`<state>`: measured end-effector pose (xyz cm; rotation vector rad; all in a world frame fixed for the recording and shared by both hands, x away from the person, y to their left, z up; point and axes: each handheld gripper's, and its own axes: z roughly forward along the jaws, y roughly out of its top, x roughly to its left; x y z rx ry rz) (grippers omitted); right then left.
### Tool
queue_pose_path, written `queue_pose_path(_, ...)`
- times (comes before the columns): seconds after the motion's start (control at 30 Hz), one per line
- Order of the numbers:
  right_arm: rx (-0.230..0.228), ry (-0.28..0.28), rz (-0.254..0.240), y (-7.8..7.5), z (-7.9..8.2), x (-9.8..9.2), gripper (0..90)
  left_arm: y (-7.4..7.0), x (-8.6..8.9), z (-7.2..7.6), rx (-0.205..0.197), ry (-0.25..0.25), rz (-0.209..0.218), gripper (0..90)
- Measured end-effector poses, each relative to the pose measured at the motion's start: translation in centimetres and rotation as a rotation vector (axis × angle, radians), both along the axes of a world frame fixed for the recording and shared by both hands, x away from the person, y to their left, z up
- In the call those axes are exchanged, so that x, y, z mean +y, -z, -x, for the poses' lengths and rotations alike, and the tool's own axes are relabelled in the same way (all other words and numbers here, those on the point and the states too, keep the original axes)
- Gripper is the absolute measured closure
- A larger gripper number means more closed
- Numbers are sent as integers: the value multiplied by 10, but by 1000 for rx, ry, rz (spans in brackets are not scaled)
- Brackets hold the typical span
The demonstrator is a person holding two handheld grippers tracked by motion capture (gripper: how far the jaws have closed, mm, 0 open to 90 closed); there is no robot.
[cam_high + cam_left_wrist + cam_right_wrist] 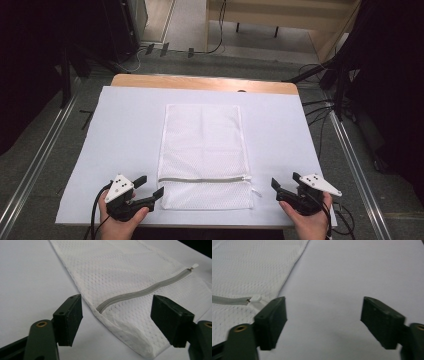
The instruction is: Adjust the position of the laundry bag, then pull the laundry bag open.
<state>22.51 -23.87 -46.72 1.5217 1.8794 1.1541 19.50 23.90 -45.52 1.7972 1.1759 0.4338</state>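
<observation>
Fingers of left gripper spread wide, empty, at lower left of high view, framing near-left corner of mesh bag, probably to pin it; right gripper at lower right, likewise spread and empty, aimed near zipper pull, likely for unzipping. Bag flat at centre of white sheet; contents impossible to judge, forearms cut off at bottom edge

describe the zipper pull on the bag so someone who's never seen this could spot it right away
On the white sheet covering the table lies a flat white mesh bag. A grey zipper crosses it near the person's end. At the zipper's right end, nearest the right gripper, sits the zipper pull, a small white tab.
</observation>
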Motion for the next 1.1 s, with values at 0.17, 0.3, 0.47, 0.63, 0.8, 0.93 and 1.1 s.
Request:
queue_pose_path(0.17,-15,-50,-3,4,9,12,359,0,-1,-4,-26,7,-2,237)
queue_pose_path(0.3,-5,-154,-69,4,22,21,553,-1,-1,-5,-32,6,0,240)
queue_pose_path(0.47,-19,-178,-61,5,25,29,551,-1,-3,-5,-36,11,-9,241)
queue_pose_path(0.63,22,-197,-94,9,21,32,554,0,-9,-9,-41,24,-9,245)
queue_pose_path(0.8,90,-208,-103,13,16,34,564,2,-18,-14,-42,47,-21,251)
queue_pose_path(0.93,96,-209,-92,15,15,38,528,3,-23,-15,-39,56,-29,258)
queue_pose_path(1.1,108,-229,-109,19,9,45,498,4,-22,-15,-41,49,-16,270)
